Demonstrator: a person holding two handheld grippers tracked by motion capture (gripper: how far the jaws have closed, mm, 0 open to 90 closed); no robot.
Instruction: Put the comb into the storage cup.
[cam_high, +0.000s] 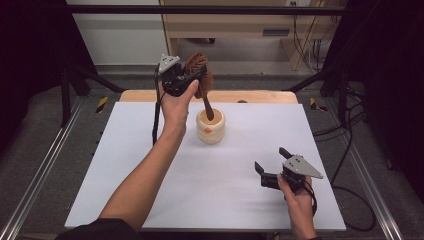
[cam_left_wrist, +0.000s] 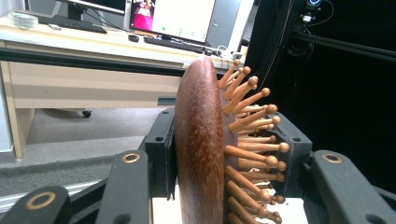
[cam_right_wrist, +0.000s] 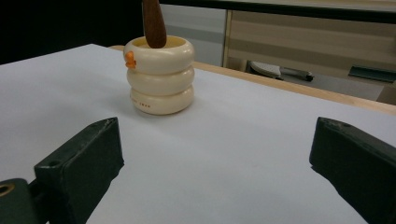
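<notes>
your left tool (cam_high: 192, 80) is clenched on the wooden hairbrush (cam_high: 200, 75), its handle inside the cream cup (cam_high: 210, 127), while your right tool (cam_high: 271, 165) rests released on the tabletop (cam_high: 150, 165).

- The wooden hairbrush (cam_right_wrist: 154, 23) is cut off by the top edge of the right gripper view, and its handle tip is hidden inside the cream ribbed cup (cam_right_wrist: 161, 77).
- In the left gripper view the brush's lower end runs off the bottom edge (between the jaws).
- The small print near the cup's base is too small to read.
</notes>
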